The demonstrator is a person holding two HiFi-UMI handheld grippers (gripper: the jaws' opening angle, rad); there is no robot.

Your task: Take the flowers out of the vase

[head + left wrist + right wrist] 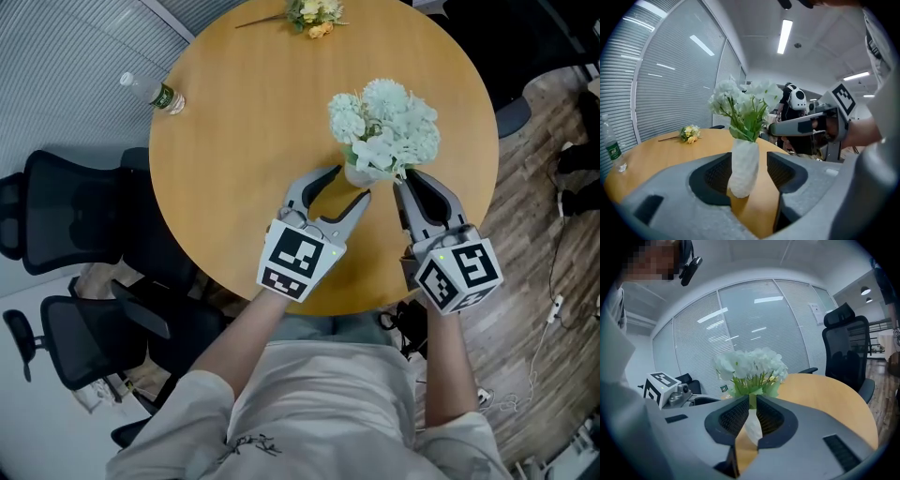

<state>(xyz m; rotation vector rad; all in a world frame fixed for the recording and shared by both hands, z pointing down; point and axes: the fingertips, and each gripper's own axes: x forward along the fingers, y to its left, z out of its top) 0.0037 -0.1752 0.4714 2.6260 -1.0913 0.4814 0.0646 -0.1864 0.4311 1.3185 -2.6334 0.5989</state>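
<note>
A white textured vase [359, 173] stands on the round wooden table [244, 131] and holds a bunch of white flowers [384, 127] with green stems. My left gripper [349, 185] is open, its jaws either side of the vase [743, 168], with a gap showing on each side. My right gripper [402, 183] is shut, its tips just right of the vase below the blooms. In the right gripper view the vase [753, 426] and flowers [750, 364] show beyond the narrow slit of the gripper [751, 401]; nothing is visibly clamped there.
A small yellow bouquet [314, 14] lies at the table's far edge. A plastic bottle [155, 94] lies at the left rim. Black office chairs [75, 211] stand to the left of the table. Cables trail on the wooden floor [553, 309] at the right.
</note>
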